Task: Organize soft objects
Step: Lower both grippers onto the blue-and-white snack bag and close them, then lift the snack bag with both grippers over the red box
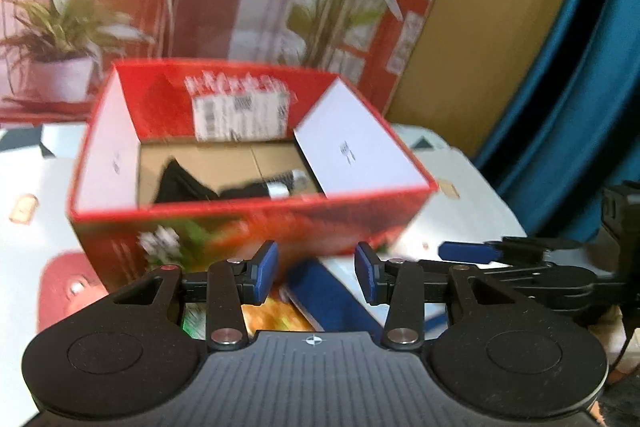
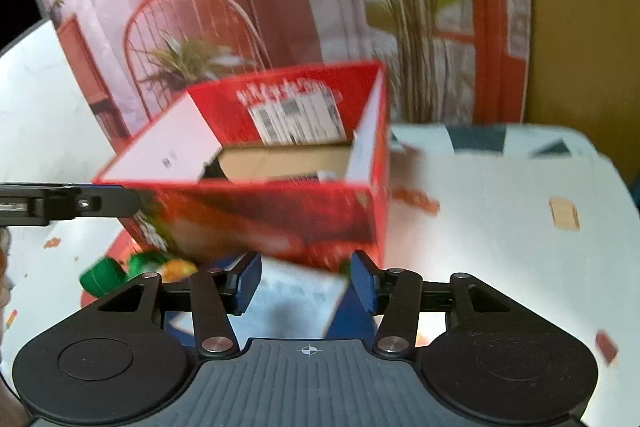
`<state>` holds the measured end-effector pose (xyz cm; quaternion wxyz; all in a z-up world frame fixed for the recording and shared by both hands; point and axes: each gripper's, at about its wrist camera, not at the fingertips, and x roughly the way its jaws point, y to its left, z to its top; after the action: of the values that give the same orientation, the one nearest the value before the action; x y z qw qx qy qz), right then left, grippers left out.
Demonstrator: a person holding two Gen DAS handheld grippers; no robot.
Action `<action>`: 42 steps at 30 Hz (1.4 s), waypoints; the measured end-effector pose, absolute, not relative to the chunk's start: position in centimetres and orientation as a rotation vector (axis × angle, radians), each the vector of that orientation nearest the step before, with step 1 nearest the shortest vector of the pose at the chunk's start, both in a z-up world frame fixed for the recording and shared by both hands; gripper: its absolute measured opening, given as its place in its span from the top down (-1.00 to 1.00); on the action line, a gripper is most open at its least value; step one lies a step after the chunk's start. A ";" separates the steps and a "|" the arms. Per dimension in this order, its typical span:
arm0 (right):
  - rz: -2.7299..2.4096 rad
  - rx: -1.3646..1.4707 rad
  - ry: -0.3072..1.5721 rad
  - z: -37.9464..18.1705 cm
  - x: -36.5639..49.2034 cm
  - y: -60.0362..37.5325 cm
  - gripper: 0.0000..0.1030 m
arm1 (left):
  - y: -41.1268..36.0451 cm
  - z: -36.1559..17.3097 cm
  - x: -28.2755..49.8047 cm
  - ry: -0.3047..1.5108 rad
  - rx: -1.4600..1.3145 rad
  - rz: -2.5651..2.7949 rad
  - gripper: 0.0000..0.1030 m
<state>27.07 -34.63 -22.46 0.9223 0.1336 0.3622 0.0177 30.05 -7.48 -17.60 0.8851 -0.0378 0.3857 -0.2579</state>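
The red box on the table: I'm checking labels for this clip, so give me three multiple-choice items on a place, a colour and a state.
1. Where is the black fabric?
A. inside the red box
B. on the table
C. in the left gripper

2. What colour are the gripper pads?
A. green
B. blue
C. white

3. How does the right gripper stand?
A. shut on cloth
B. open, nothing held
C. shut empty

Key: 1 A, it lies on the box floor; 2 B, both views show blue pads; 3 B, the pads stand apart with nothing pressed between.

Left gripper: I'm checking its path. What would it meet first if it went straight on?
Probably the near wall of the red box, just ahead of the open left gripper; depth is blurred.
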 end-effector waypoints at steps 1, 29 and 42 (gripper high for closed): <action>0.040 0.283 0.754 -23.0 27.0 -34.6 -0.01 | -7.7 -18.1 30.0 0.822 -0.079 -0.541 0.14; 0.049 0.284 0.759 -28.2 24.3 -33.3 -0.02 | -8.8 -24.0 29.6 0.938 -0.133 -0.513 0.15; 0.080 0.269 0.694 -25.0 22.8 -32.5 0.28 | -7.2 -21.4 27.0 0.818 -0.153 -0.549 0.63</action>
<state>22.76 -32.53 -24.98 0.9307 0.1315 0.3389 0.0393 26.97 -7.15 -21.37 0.8783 -0.0735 0.3923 -0.2631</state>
